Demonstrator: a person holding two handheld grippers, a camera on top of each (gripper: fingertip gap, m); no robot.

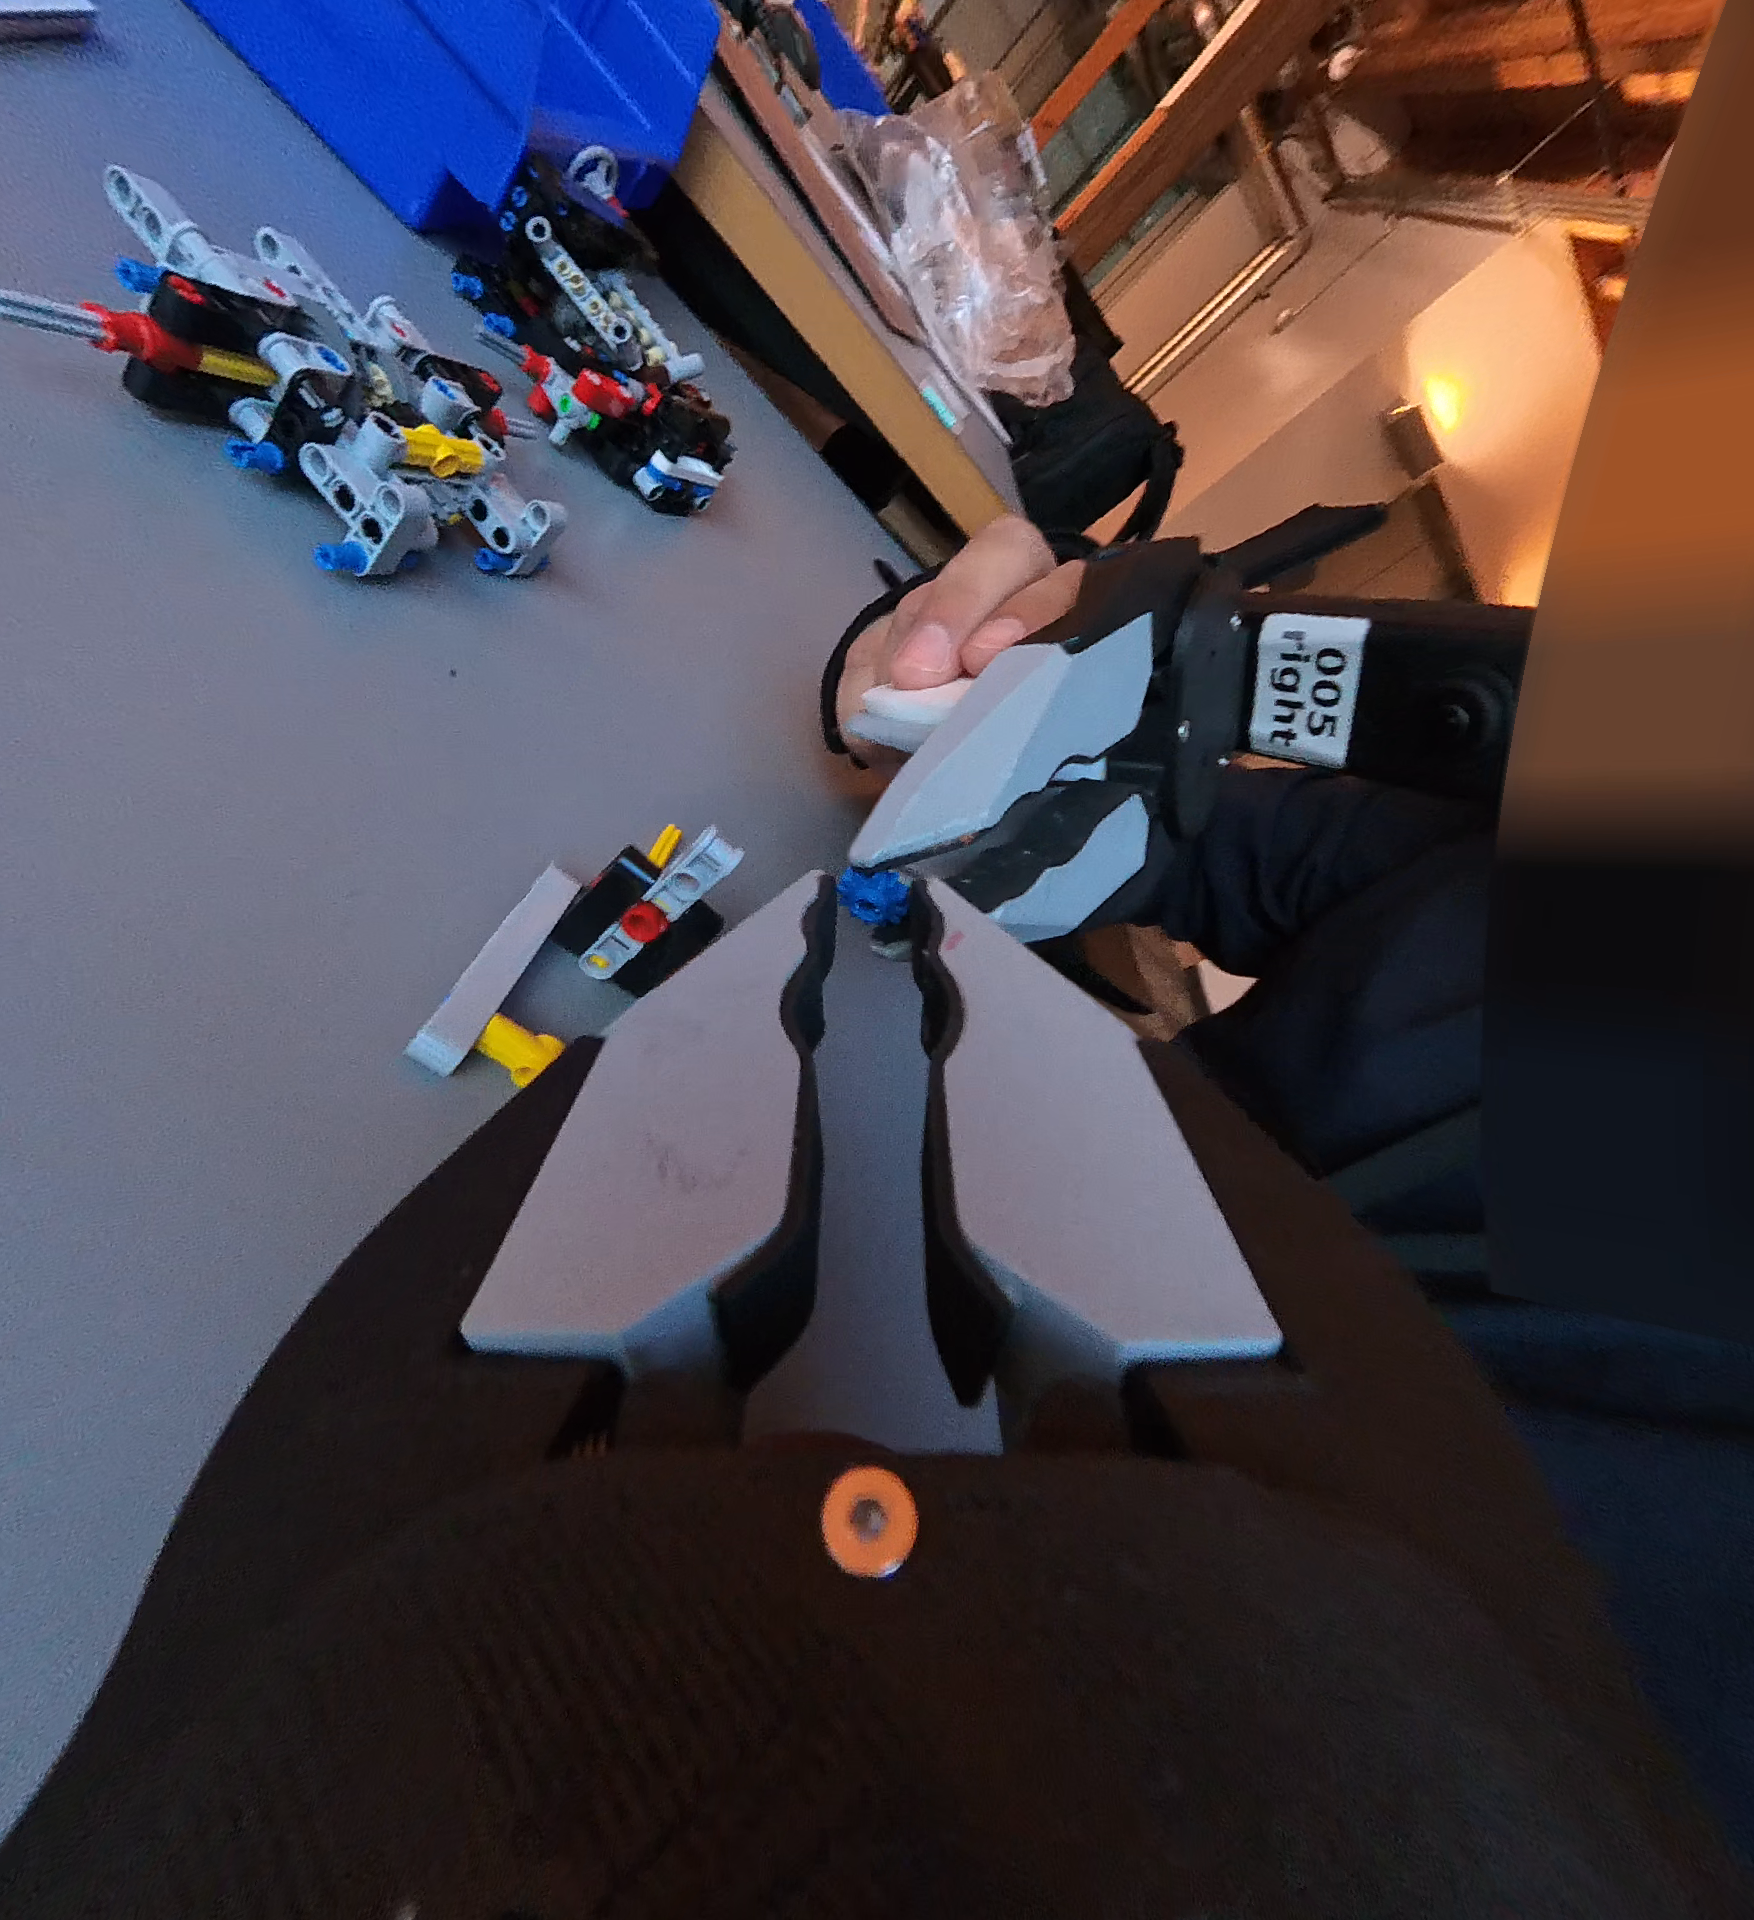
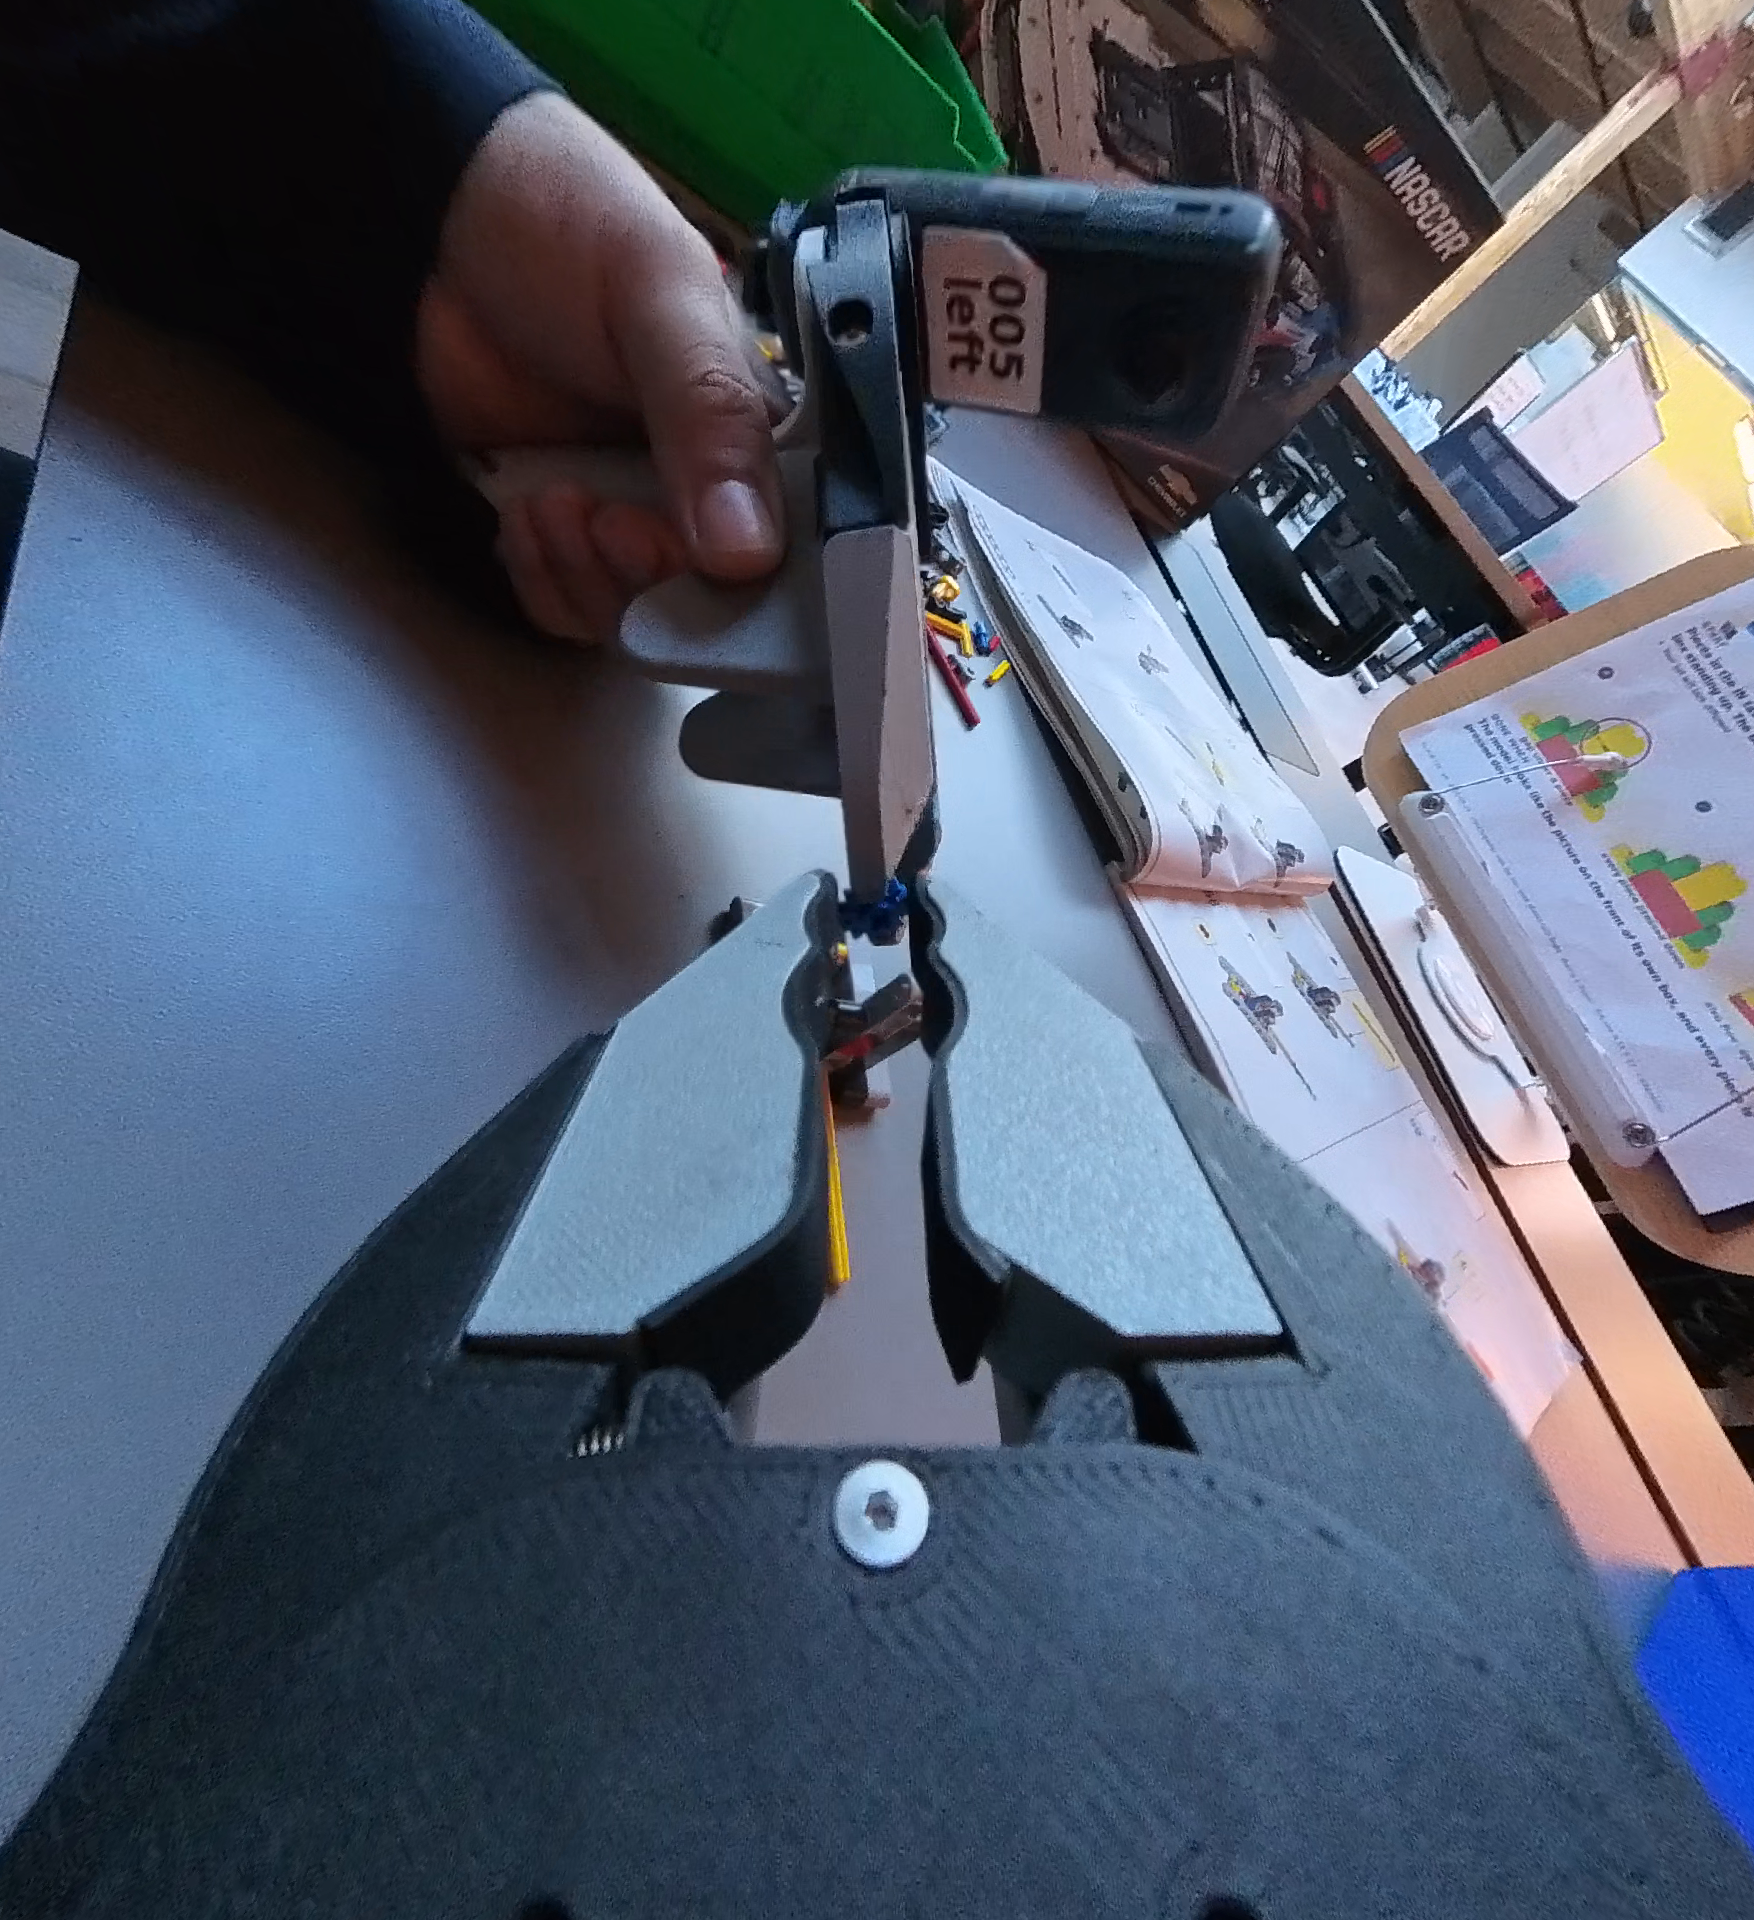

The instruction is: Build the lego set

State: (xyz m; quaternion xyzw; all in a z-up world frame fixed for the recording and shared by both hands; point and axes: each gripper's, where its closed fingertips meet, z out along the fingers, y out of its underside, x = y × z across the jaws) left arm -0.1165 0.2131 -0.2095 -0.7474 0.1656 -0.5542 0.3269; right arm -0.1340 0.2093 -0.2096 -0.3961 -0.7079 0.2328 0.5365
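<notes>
Gear (image 1: pixel 873 896), small, blue and toothed, sits at the tips of both grippers, pinched by the left gripper (image 1: pixel 875 904) and the right gripper (image 2: pixel 878 920) alike (light, rigid, probably slippery); grip its toothed rim.

On the grey table (image 1: pixel 177 779) I count three brick assemblies (image 1: pixel 333 384), two grippers (image 1: pixel 878 899), one small blue gear (image 1: pixel 871 896), one open booklet (image 2: pixel 1164 748).

We see a blue gear (image 1: pixel 873 896) between grey fingers (image 1: pixel 686 1091) with black pads, a grey tabletop (image 1: pixel 177 831), blue bins (image 1: pixel 457 94), and red, yellow, black and grey brick assemblies (image 1: pixel 333 395).
</notes>
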